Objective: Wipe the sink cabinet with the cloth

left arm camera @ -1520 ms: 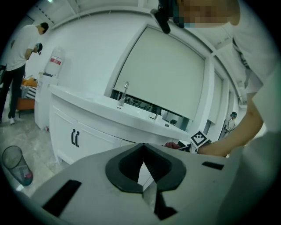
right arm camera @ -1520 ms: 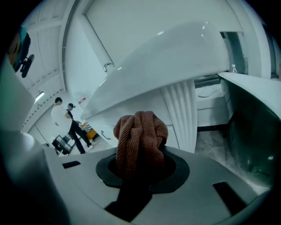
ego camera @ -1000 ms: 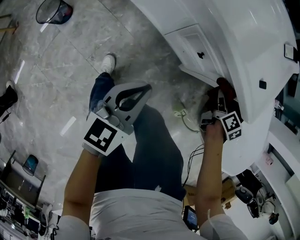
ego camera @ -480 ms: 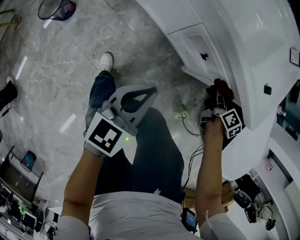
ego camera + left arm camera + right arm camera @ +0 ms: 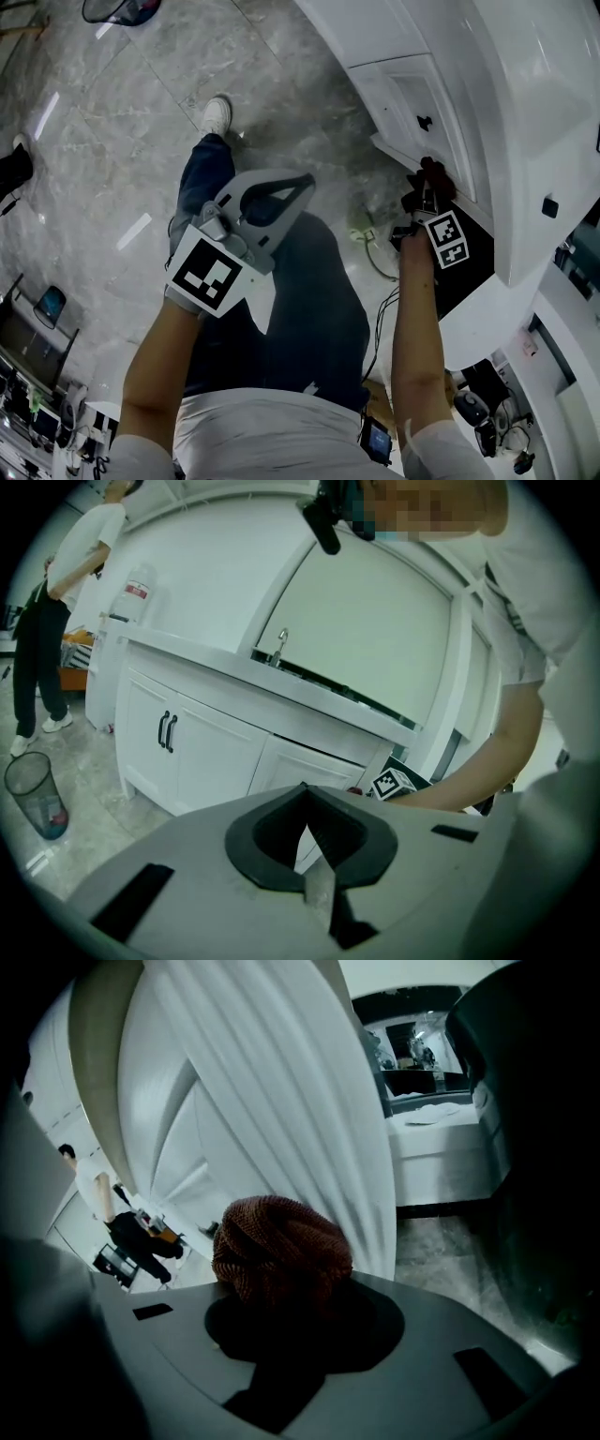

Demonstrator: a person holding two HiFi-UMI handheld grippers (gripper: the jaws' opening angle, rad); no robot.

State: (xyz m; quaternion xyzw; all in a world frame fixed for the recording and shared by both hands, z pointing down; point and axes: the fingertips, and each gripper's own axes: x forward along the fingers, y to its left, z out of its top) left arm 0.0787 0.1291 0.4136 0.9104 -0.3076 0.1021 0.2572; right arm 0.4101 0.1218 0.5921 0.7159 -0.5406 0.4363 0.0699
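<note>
Grips a bunched rust-brown cloth (image 5: 281, 1241) in the right hand-held gripper (image 5: 286, 1283), jaws closed tight on it. Presses the coarse knitted wad against the white cabinet (image 5: 398, 89), at the lower edge of a door. Reaches forward with the right arm (image 5: 414, 319), almost straight. Holds the left hand-held gripper (image 5: 286, 187) over the thigh, well apart from the cabinet, jaw tips together with nothing between. Faces smooth, glossy panelled doors with black handles (image 5: 167, 731), above a grey marbled floor (image 5: 122, 122).

cloth (image 5: 279, 1246) covers right tool (image 5: 291, 1283) tips, sink cabinet (image 5: 412, 94) cropped
</note>
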